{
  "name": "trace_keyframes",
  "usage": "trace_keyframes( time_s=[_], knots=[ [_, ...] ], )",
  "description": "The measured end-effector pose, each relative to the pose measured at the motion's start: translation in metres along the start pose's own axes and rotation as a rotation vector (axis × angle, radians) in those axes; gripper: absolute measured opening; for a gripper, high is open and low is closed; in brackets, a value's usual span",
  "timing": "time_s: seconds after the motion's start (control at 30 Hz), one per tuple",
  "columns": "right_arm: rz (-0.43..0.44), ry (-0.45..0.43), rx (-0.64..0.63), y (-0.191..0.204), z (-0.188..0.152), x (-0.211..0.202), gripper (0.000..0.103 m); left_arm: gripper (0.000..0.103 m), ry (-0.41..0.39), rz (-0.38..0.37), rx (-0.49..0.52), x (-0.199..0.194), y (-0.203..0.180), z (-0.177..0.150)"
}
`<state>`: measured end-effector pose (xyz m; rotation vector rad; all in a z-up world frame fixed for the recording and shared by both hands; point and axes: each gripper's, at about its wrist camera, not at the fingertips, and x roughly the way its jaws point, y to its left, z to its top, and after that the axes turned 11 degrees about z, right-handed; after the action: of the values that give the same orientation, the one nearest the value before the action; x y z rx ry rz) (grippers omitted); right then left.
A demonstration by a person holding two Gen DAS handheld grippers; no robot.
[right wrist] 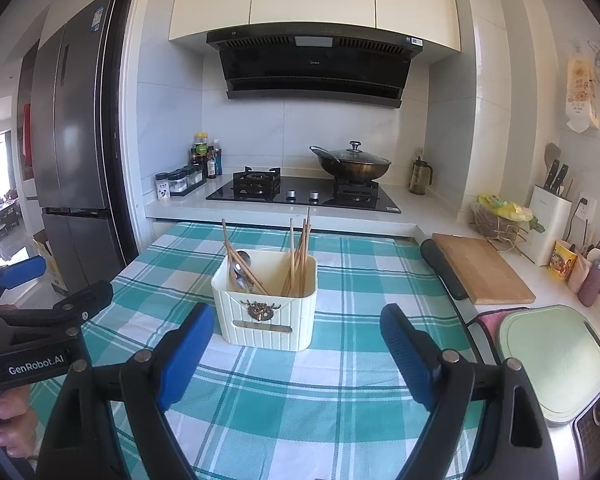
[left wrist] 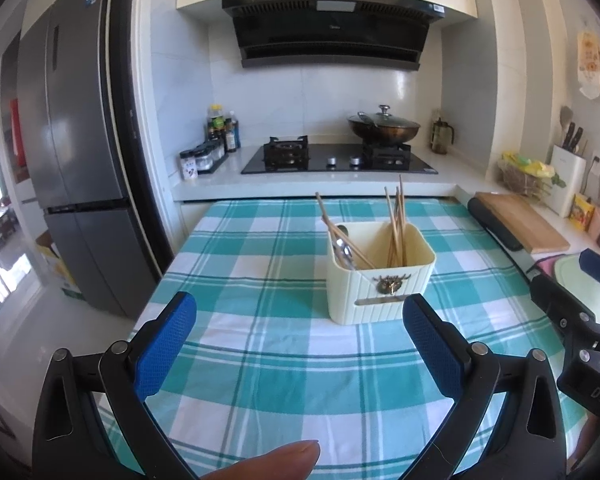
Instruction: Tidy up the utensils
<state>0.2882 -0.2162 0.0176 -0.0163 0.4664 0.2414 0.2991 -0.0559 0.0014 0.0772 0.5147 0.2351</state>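
A cream ribbed utensil holder (left wrist: 380,284) (right wrist: 266,312) stands on the teal checked tablecloth (left wrist: 260,360) (right wrist: 300,392). It holds wooden chopsticks (left wrist: 396,228) (right wrist: 298,256) on its right side, and more chopsticks with metal spoons (left wrist: 342,248) (right wrist: 240,266) on its left. My left gripper (left wrist: 300,312) is open and empty, in front of the holder. My right gripper (right wrist: 298,322) is open and empty, just in front of the holder. Each gripper shows at the edge of the other's view.
A wooden cutting board (right wrist: 482,270) and a green board (right wrist: 556,360) lie on the counter to the right. A gas hob with a lidded wok (right wrist: 350,164) is behind the table. A fridge (left wrist: 76,160) stands at the left.
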Motion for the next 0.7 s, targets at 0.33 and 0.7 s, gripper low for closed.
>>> trace_keyframes(
  time_s=[0.33,0.7],
  knots=[
    [0.001,-0.001,0.001,0.001,0.001,-0.002,0.087,0.103,0.006,0.02,-0.003,-0.004,0.004,0.002],
    [-0.005,-0.003,-0.001,0.0,0.002,-0.006,0.087,0.103,0.003,0.012,0.002,-0.011,0.003,0.002]
  ],
)
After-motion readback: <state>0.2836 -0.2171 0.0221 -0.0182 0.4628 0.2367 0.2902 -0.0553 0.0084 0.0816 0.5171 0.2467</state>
